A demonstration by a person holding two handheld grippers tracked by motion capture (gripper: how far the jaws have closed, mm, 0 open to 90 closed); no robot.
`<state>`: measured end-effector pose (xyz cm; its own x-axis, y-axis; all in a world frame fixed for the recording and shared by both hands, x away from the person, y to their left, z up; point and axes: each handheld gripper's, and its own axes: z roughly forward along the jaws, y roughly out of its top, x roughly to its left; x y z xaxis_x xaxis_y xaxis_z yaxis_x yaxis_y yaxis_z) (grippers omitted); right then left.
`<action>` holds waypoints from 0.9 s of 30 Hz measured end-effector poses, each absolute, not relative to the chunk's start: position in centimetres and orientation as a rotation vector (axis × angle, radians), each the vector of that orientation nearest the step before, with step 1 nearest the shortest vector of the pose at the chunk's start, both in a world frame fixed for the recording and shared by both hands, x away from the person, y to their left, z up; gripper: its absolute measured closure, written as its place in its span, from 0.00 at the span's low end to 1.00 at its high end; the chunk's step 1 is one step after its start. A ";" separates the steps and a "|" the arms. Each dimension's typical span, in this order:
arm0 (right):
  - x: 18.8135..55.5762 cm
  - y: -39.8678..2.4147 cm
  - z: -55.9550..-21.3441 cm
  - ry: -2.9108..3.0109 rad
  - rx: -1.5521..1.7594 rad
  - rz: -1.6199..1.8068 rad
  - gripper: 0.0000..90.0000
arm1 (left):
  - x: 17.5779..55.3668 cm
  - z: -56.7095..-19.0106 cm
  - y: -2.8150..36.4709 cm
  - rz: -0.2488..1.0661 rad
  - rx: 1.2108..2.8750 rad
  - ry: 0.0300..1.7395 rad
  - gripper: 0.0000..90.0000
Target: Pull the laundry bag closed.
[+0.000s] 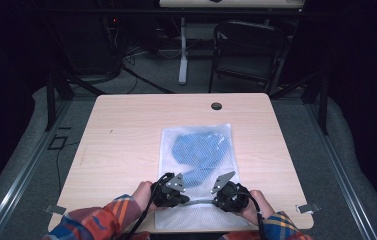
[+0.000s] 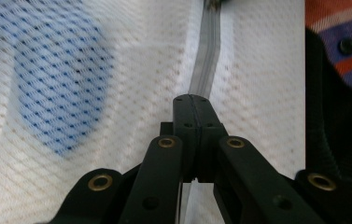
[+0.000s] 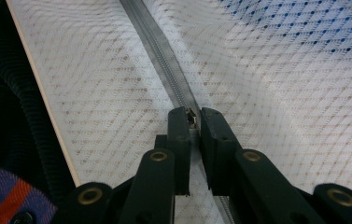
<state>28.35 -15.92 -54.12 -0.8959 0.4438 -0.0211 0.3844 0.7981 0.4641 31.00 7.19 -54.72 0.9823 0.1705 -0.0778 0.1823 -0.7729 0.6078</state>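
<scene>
Mesh bag (image 1: 196, 170) lies flat near the table (image 1: 126, 135) edge, blue cloth (image 1: 198, 150) inside. Left gripper (image 2: 193, 100) pinches the zipper (image 2: 206, 60) tape, right gripper (image 3: 193, 116) nips the zipper pull (image 3: 191, 117) (tiny thing). A sideways tug could slip it or snag mesh.

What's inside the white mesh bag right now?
Through the mesh bag a crumpled blue cloth shows, in the half away from the person. What kind of item it is, the mesh blurs. Both tongs, left and right, grip the zipper.
</scene>
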 end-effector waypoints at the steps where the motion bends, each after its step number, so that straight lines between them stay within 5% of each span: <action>1: 28.3 -15.8 -54.2 2.858 0.656 0.693 0.92 | 31.0 -54.7 7.1 -0.032 2.461 0.249 1.00; 27: 28.5 -16.0 -54.5 2.876 0.659 0.667 0.92 | 31.0 -56.4 4.8 0.016 2.542 0.245 1.00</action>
